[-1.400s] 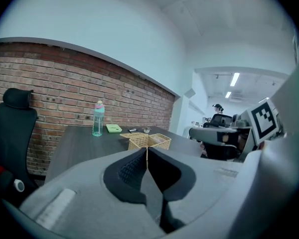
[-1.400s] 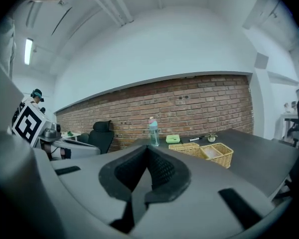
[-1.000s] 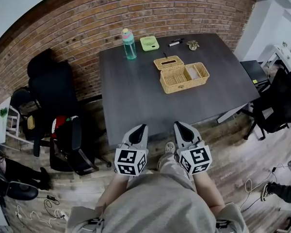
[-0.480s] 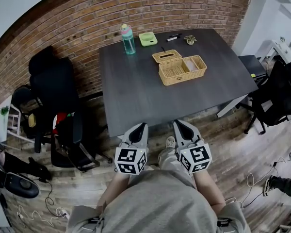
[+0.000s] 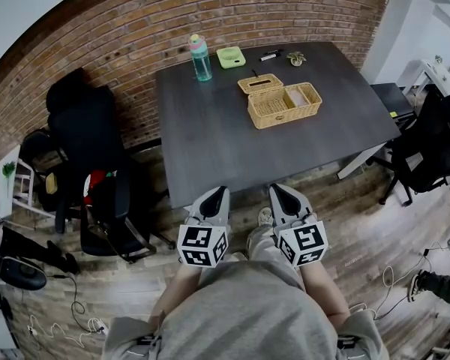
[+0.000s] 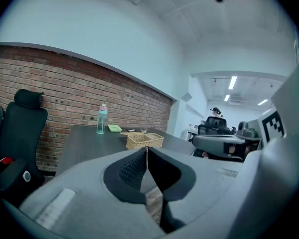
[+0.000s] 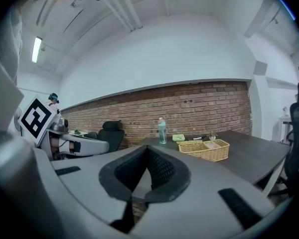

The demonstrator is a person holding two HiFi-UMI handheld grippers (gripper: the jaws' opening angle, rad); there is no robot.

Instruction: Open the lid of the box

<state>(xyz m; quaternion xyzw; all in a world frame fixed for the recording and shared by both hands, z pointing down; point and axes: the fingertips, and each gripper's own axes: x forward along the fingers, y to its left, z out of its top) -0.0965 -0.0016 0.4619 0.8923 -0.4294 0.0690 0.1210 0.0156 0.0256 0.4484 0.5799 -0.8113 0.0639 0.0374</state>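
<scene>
Beyond the box (image 5: pixel 283 103), a tiny object (image 5: pixel 297 58), too small for a name.

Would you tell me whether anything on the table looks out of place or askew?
Only the wicker box: it sits slanted to the table edges, already open, its lid lying flat behind it. Nothing looks spilled or damaged.

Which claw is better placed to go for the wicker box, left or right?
Right, probably. The wicker box sits slightly right of centre on the table, more in line with the right claw than the left claw. Both are shut, empty and short of its edge.
</scene>
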